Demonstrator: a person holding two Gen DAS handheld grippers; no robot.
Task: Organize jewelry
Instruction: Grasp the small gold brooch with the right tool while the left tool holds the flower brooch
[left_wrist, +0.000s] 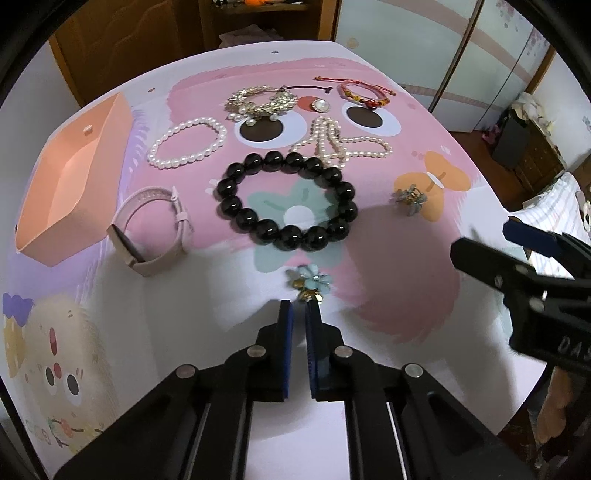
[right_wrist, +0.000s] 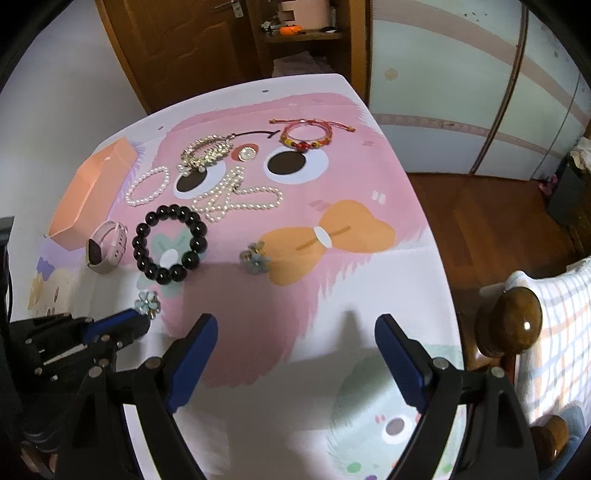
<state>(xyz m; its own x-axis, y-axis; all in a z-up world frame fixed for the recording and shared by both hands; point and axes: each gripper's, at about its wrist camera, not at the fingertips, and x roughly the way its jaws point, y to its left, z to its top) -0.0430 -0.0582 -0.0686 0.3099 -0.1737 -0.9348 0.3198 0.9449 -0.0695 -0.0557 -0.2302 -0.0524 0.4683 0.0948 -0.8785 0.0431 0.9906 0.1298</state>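
Observation:
My left gripper (left_wrist: 300, 304) is nearly shut, its tips right at a blue flower brooch (left_wrist: 309, 282); I cannot tell if they pinch it. The brooch also shows in the right wrist view (right_wrist: 147, 302), beside the left gripper (right_wrist: 142, 323). My right gripper (right_wrist: 295, 325) is open and empty over the mat's near part. A black bead bracelet (left_wrist: 287, 201), a pearl bracelet (left_wrist: 187, 143), a pearl necklace (left_wrist: 338, 142), a pink watch (left_wrist: 151, 229), a gold pearl piece (left_wrist: 256, 101), a red cord bracelet (left_wrist: 364, 94) and a second flower clip (left_wrist: 410, 197) lie on the mat.
An empty peach box (left_wrist: 70, 184) stands at the mat's left edge. A round pearl brooch (left_wrist: 320, 106) lies near the red bracelet. The table's right edge (right_wrist: 436, 236) drops to a wooden floor. A wooden bedpost (right_wrist: 511, 325) and checked bedding stand at the right.

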